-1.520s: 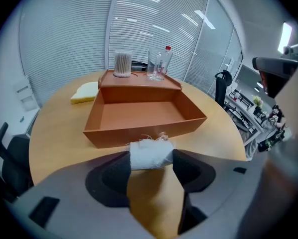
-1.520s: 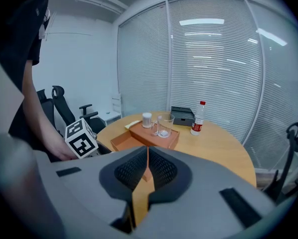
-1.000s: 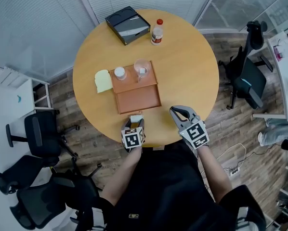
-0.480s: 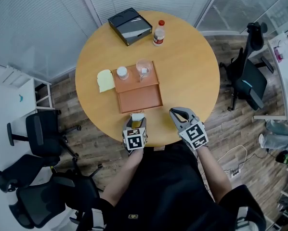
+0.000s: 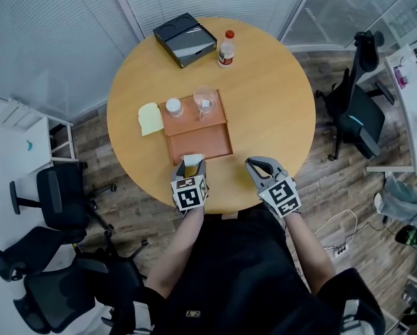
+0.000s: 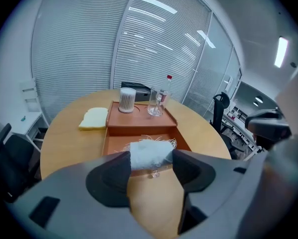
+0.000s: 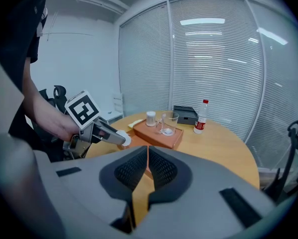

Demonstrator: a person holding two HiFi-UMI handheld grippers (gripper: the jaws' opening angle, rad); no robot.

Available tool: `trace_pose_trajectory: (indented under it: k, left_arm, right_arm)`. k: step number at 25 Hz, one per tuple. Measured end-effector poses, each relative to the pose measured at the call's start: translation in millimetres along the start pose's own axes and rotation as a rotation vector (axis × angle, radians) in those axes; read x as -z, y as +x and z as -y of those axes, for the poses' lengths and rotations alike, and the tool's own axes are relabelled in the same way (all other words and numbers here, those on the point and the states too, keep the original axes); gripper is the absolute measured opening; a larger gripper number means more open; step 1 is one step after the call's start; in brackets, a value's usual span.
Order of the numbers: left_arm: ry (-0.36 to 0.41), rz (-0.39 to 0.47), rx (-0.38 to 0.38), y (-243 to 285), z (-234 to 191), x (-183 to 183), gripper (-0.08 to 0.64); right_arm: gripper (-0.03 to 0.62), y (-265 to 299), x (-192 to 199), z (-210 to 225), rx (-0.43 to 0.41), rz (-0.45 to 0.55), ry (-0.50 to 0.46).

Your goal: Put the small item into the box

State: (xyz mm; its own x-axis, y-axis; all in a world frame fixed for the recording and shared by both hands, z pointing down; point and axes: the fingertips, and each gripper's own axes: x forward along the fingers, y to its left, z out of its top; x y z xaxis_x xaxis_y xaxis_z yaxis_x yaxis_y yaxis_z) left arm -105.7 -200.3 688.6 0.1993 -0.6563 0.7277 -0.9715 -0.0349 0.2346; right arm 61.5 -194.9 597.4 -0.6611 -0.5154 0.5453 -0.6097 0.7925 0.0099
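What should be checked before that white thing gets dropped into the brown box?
1. Grip: ok. The left hand-held gripper is clamped on the white pad.
2. Pad over the box: not ok. It hangs at the near rim, not clearly above the inside.
3. Landing spot: ok. The near compartment looks free.
4. Breakables out of the way: ok. The mug and the jar stand in the far compartment.
5. Other hand clear: ok. The right hand-held gripper is shut, empty and off to the side.
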Motion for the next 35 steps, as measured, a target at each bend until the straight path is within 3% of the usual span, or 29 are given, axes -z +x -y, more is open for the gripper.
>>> trace_pose_trajectory:
  k: [6,12,22,35]
  left_arm:
    - [-0.017,0.008,-0.022,8.3,-8.8,-14.7,0.262]
    - [0.014,-0.003,-0.044,27.0,-15.4,-24.2,0.262]
    - [0.043,-0.076,-0.037,54.4,-21.7,-15.5,0.262]
    - [0.16,-0.14,-0.053,76.8,-23.2,-10.6,0.262]
  right_arm:
    - [0.009,-0.1,6.0,1.6,-0.003,-0.017,0.002]
    - [0.009,-1.2,15.3,1.4,-0.007,-0.034,0.011]
    - [0.009,-3.6,25.1,9.9,0.001,-0.053,0.028]
    - [0.009,-3.3,32.1,10.0,-0.003,-0.073,0.035]
